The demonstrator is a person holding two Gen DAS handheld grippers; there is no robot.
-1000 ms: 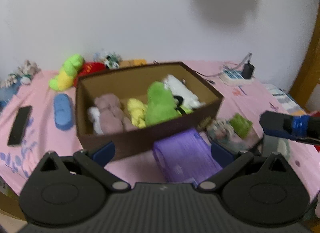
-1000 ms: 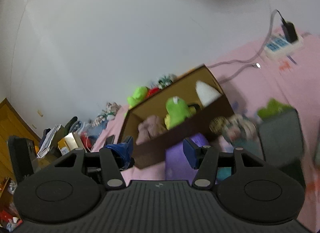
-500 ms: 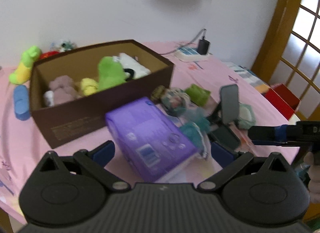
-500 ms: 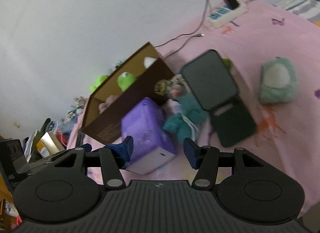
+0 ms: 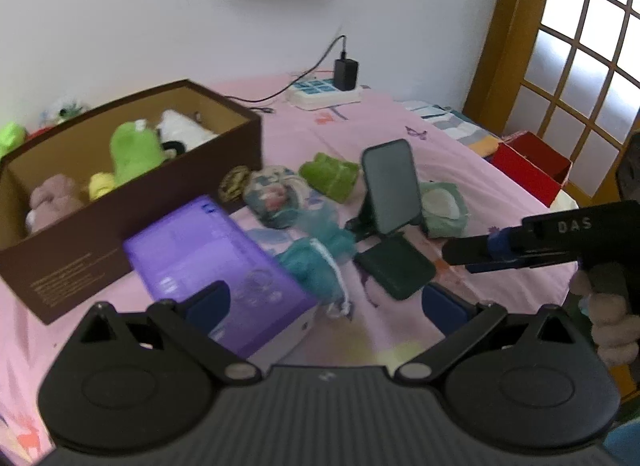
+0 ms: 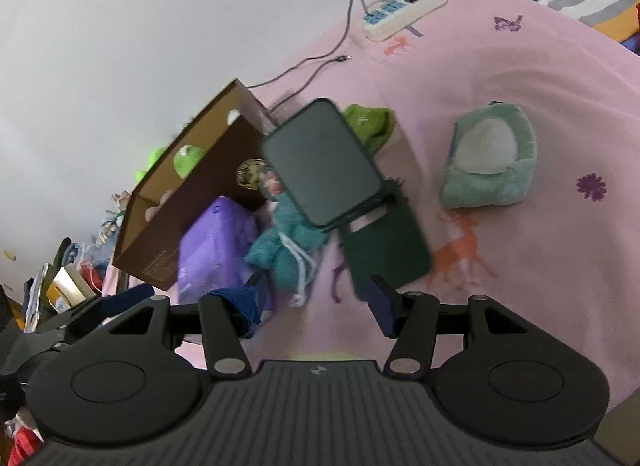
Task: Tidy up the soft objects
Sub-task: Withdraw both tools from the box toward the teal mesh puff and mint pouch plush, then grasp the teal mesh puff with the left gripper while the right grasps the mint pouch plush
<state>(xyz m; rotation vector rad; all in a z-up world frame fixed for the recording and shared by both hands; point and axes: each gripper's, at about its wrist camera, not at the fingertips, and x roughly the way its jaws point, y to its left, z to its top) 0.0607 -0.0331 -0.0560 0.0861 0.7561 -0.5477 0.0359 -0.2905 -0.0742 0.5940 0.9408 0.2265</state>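
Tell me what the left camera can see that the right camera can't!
Only the left wrist view shows the window, the red box and the right gripper seen from the side, empty. Only the right wrist view shows the cluttered heap beyond the bed's edge. Both show the brown box of plush toys, the purple pack, the teal plush, the phone stand and the mint plush.

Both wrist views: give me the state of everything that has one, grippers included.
Brown box: open, toys inside.
Phone stand: unfolded, propped up, empty.
Charger: plugged into the power strip.
Teal plush: lying outside the box.
Left gripper: open, empty.
Right gripper: open, empty.
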